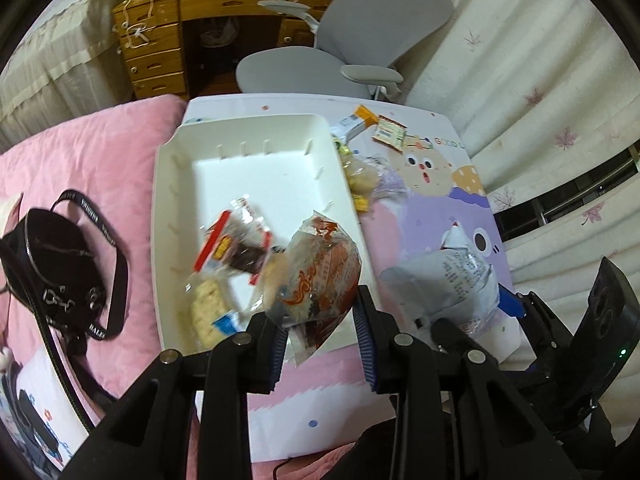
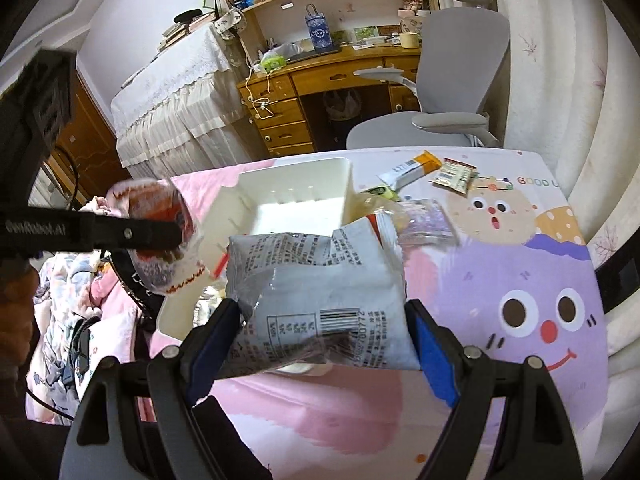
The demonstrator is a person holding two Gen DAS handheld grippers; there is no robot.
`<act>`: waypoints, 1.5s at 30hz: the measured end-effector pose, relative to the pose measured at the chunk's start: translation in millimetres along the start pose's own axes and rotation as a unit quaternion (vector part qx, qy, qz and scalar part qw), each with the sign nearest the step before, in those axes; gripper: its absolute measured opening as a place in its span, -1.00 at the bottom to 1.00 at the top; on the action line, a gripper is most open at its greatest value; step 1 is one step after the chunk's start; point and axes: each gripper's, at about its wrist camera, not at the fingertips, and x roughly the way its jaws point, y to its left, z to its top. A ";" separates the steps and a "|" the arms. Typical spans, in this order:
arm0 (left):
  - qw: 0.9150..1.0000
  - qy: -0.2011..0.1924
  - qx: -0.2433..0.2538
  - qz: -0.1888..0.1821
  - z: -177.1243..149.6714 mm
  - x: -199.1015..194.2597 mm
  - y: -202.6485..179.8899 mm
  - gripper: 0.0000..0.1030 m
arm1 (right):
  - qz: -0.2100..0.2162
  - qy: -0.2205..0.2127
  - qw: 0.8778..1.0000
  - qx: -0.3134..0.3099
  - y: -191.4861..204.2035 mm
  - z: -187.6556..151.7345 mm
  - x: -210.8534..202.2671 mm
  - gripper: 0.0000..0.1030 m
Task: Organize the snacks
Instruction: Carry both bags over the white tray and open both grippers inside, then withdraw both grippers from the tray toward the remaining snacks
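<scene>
Nearest the left wrist camera, the left gripper (image 1: 320, 320) is clamped on an orange-and-clear snack pack (image 1: 316, 276), its jaws pinching the pack's lower end so the long axis runs up toward twelve o'clock. The pack hangs over the near right part of the white tray (image 1: 176, 184), so this hand is the closer one to the drop spot. In that tray, at about ten o'clock from the fingers, lie a red-edged wrapper (image 1: 232, 240) and a pale cracker pack (image 1: 208, 308).

In the right wrist view, the right gripper (image 2: 324, 332) holds a grey printed bag (image 2: 320, 292) across its width, jaws spread wide against the bag's two side edges, its long axis pointing toward twelve. The tray sits beyond it at eleven o'clock, so this bag probably has farther to travel.

Farther off on the cartoon-print table (image 2: 540, 280), at one o'clock, an orange-tipped bar (image 2: 412, 168) and a small green-and-white packet (image 2: 454, 176) wait unsorted.
</scene>
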 end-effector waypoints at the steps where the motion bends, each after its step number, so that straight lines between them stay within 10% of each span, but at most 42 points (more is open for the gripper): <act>1: 1.000 -0.002 -0.003 0.000 -3.5 -1.3 6.8 -0.43 | 0.001 0.000 1.000 0.001 3.2 -0.9 0.5 0.62; 18: 1.000 -0.012 -0.016 -0.005 -25.8 -4.9 71.6 -0.40 | 0.005 -0.003 1.000 0.006 61.0 2.8 31.4 0.63; 22: 0.999 -0.026 -0.020 -0.011 -25.0 -4.3 76.5 0.16 | 0.003 0.027 0.999 0.024 60.4 2.3 48.9 0.69; 25: 0.999 -0.028 -0.019 -0.005 -24.2 -1.7 79.5 0.23 | -0.018 0.054 0.997 0.042 57.7 -2.3 61.8 0.73; 45: 1.000 0.000 -0.026 0.006 -39.1 31.6 33.7 0.37 | -0.029 0.088 0.987 0.133 0.9 -41.5 49.8 0.75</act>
